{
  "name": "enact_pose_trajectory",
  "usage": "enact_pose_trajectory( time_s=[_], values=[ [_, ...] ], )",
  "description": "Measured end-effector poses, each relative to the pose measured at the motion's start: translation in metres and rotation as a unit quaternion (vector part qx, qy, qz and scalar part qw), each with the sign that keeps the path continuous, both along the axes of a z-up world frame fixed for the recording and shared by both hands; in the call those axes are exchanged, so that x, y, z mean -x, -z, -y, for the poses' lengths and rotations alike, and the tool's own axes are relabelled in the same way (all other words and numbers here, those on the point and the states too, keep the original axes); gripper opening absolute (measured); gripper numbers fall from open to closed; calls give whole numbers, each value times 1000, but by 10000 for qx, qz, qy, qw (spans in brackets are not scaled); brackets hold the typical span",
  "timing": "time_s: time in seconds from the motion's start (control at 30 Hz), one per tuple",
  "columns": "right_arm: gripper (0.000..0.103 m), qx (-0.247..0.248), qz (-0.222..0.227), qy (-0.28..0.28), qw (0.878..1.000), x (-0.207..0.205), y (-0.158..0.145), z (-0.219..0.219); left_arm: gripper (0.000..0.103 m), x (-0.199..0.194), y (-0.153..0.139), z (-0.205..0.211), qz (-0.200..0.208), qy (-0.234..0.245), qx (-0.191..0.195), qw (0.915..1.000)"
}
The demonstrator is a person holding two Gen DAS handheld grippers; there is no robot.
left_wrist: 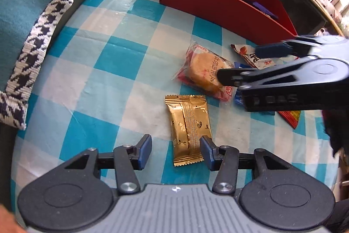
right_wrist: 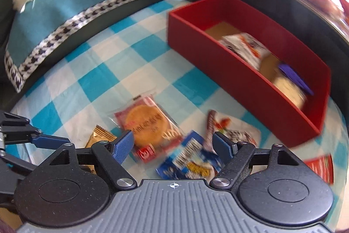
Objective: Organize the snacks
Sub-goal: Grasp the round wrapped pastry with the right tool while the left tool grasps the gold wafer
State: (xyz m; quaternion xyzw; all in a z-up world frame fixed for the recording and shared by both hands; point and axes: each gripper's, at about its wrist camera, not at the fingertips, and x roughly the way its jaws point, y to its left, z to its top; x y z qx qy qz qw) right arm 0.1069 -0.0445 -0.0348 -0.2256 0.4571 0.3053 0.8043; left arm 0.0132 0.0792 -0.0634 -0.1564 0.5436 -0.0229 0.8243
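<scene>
Near the red box [right_wrist: 250, 80], on the checked cloth [left_wrist: 104, 62]: loose snacks
Gold packet [left_wrist: 188, 128]: nearest the left gripper [left_wrist: 176, 151], fingers spread, empty
Right gripper [right_wrist: 172, 145]: spread over biscuit pack [right_wrist: 148, 121], not pinching

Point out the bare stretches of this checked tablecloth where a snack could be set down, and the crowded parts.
Free: the checked cloth between the houndstooth-trimmed cushion, the red box and the gold packet. Inside the box, the near-left end shows bare floor. Crowded: right of the gold packet, where the round cake packet and other wrappers bunch under the right tool.
</scene>
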Motion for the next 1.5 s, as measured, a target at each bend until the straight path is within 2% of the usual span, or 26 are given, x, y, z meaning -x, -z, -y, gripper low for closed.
enact_pose_trajectory(
  time_s=[0.17,0.3,0.37,0.43,0.57,0.77,0.87,0.97,1.17,1.23,1.3,1.37,1.5],
  values=[
    [82,410,-296,-587,9970,-14,17,-35,84,-2,-1,0,-24,96,258,9996],
    [81,502,-649,-517,9953,-21,35,-46,88,-2,-4,-2,5,90,342,9994],
    [70,392,-691,-466,9958,-19,33,-44,88,-2,-4,-3,21,87,360,9993],
    [64,318,-721,-274,9965,-16,29,-37,88,-2,-4,-1,20,125,333,9994],
    [63,124,-679,-51,9976,-7,17,-21,88,-1,-5,4,41,164,246,9996],
    [63,-627,-549,428,9956,8,-19,22,88,-11,0,17,-31,143,188,9997],
    [63,-782,-490,547,9942,21,-33,44,95,-17,1,29,-3,188,37,9998],
    [63,-826,-477,652,9933,36,-38,63,102,-25,1,38,8,205,-159,9997],
    [64,-963,-547,783,9908,53,-30,88,103,-26,2,50,0,238,-604,9979],
    [63,-960,-563,725,9911,57,-26,90,99,-23,2,57,19,297,-841,9960],
    [63,-917,-563,622,9922,60,-21,90,87,-20,1,60,24,349,-1018,9942],
    [63,-869,-686,591,9921,63,-14,90,80,-17,1,59,-6,391,-1050,9937],
    [63,-606,-734,253,9951,83,-2,80,78,-5,1,57,-40,518,-1104,9925]
  ],
)
